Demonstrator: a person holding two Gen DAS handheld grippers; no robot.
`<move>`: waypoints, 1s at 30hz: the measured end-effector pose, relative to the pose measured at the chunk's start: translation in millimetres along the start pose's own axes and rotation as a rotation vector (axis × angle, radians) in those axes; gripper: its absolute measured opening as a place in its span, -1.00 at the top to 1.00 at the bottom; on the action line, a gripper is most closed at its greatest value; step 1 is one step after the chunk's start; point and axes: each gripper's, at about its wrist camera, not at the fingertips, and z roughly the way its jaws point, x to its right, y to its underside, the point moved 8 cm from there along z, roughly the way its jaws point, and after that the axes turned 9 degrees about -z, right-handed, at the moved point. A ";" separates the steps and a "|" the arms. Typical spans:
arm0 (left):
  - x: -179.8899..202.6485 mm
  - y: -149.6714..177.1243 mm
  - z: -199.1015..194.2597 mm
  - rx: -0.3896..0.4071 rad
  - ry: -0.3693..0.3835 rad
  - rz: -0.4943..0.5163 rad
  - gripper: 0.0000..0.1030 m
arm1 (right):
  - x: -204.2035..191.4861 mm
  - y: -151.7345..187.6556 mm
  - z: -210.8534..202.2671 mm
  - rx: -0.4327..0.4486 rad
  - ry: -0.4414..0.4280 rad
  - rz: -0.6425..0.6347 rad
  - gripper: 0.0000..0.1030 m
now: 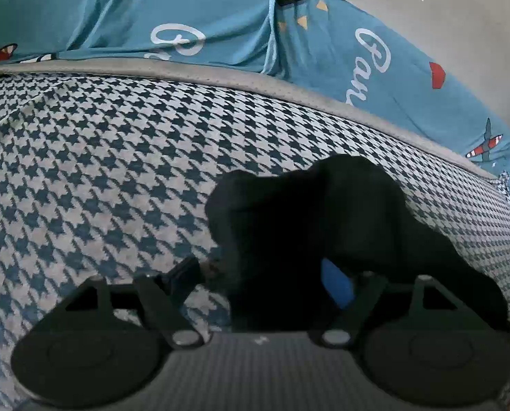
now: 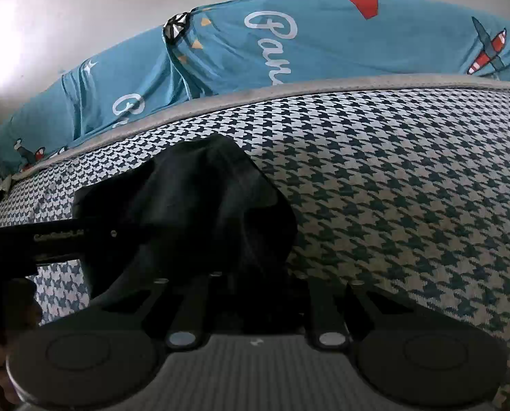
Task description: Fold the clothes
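A crumpled black cloth garment (image 1: 309, 219) lies on a houndstooth-patterned bedcover (image 1: 100, 157); left gripper (image 1: 265, 274) spread, right gripper (image 2: 255, 274) clenched on the fabric

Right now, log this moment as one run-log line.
stage: folding | left tongs: open beside black garment | right tongs: shut on black garment | surface: houndstooth cover

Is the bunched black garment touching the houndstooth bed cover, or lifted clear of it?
Touching. In the left wrist view the black garment lies directly on the houndstooth cover, no gap under its far edge.
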 end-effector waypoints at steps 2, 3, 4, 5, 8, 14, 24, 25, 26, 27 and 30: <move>6.0 1.1 1.1 -0.005 0.007 0.023 -0.08 | 1.7 0.2 0.7 -0.003 -0.008 0.018 0.69; 8.9 1.8 1.4 -0.009 0.013 0.033 0.13 | 3.0 0.2 1.0 -0.005 -0.014 0.030 0.68; 11.5 2.9 1.1 -0.014 0.023 0.035 0.20 | 3.9 0.2 1.2 -0.006 -0.020 0.042 0.66; 13.4 3.6 1.1 -0.013 0.025 0.040 0.26 | 4.7 0.4 1.4 -0.008 -0.023 0.051 0.64; 16.9 3.8 1.3 -0.009 0.020 0.056 0.28 | 9.6 2.4 1.8 -0.011 -0.021 0.079 0.43; 16.3 2.9 0.7 -0.017 0.021 0.041 0.27 | 20.8 10.6 4.9 -0.034 -0.027 0.146 0.15; 37.4 6.1 -11.6 0.072 -0.053 0.228 0.76 | 5.6 8.6 9.6 -0.011 -0.057 0.083 0.54; 40.1 6.6 -13.5 0.090 -0.068 0.252 0.78 | 4.9 7.3 8.0 -0.003 -0.058 0.073 0.62; 41.8 6.4 -14.6 0.100 -0.077 0.264 0.79 | 4.3 6.0 6.5 0.005 -0.058 0.063 0.65; 43.3 6.0 -16.0 0.110 -0.085 0.274 0.80 | 3.6 4.6 4.9 0.013 -0.058 0.054 0.66; 45.8 1.1 -21.6 0.143 -0.106 0.290 0.81 | 2.0 0.9 0.1 0.032 -0.067 0.042 0.68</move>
